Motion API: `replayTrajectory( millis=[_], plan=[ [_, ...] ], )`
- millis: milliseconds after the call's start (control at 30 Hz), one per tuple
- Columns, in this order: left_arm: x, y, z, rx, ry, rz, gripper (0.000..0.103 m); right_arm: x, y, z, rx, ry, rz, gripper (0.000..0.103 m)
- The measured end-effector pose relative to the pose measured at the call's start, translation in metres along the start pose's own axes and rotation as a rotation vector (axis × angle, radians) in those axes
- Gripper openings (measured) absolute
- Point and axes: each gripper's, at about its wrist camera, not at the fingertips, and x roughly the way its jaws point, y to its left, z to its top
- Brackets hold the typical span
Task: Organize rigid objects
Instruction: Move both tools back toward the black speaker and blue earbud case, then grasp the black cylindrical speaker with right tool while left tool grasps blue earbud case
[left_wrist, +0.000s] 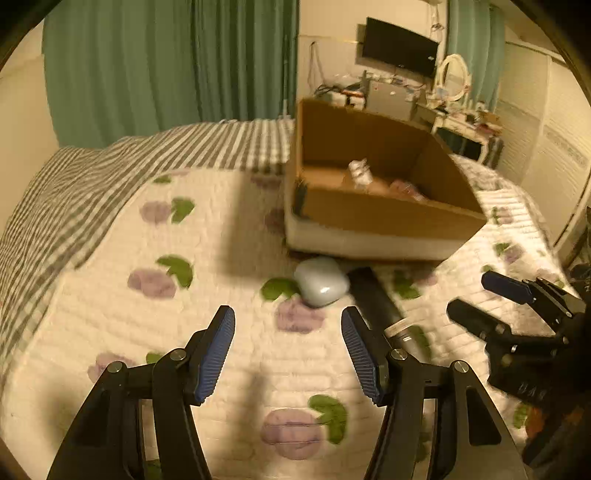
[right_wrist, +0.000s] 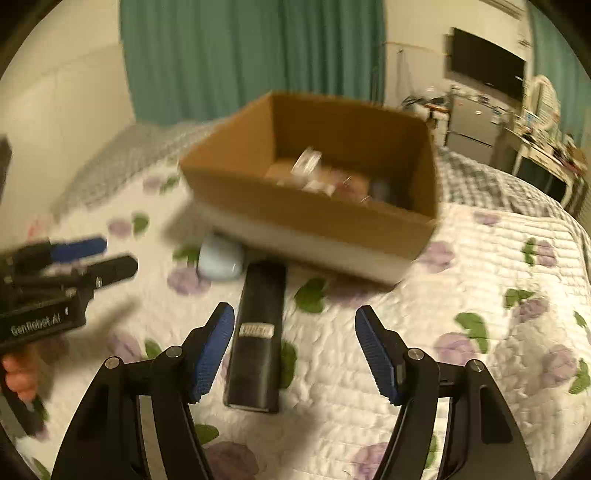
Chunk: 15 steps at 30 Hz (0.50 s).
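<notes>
Bed quilt (left_wrist: 221, 236): our box (left_wrist: 388, 218) holds some items; case (left_wrist: 321, 281) and black bar (right_wrist: 258, 332) remain; both tools (left_wrist: 288, 350) (right_wrist: 294, 350) wide, empty.

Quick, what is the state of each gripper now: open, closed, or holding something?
Left gripper: open, holding nothing, above the quilt.
Right gripper: open, holding nothing, above the black box.
</notes>
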Motion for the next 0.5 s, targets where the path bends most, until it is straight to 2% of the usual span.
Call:
replayTrajectory(
  millis=[67,167,233,333,500],
  plan=[
    [0.008,0.0,-0.006,0.026,0.005,0.039,0.063,0.01,0.007,-0.002,-0.016,0.021,0.015,0.068],
    [0.016,0.003,-0.012,0.016,0.028,0.029,0.063,0.029,0.015,-0.007,-0.01,0.06,0.042,0.067],
    [0.018,0.004,-0.013,0.012,0.03,0.034,0.063,0.041,0.02,-0.01,-0.006,0.087,0.059,0.057],
    [0.018,0.006,-0.011,-0.004,0.031,0.03,0.063,0.061,0.024,-0.013,-0.013,0.134,0.069,0.047],
    [0.023,0.005,-0.013,-0.002,0.046,0.033,0.063,0.082,0.025,-0.013,-0.005,0.184,0.061,0.046]
  ],
)
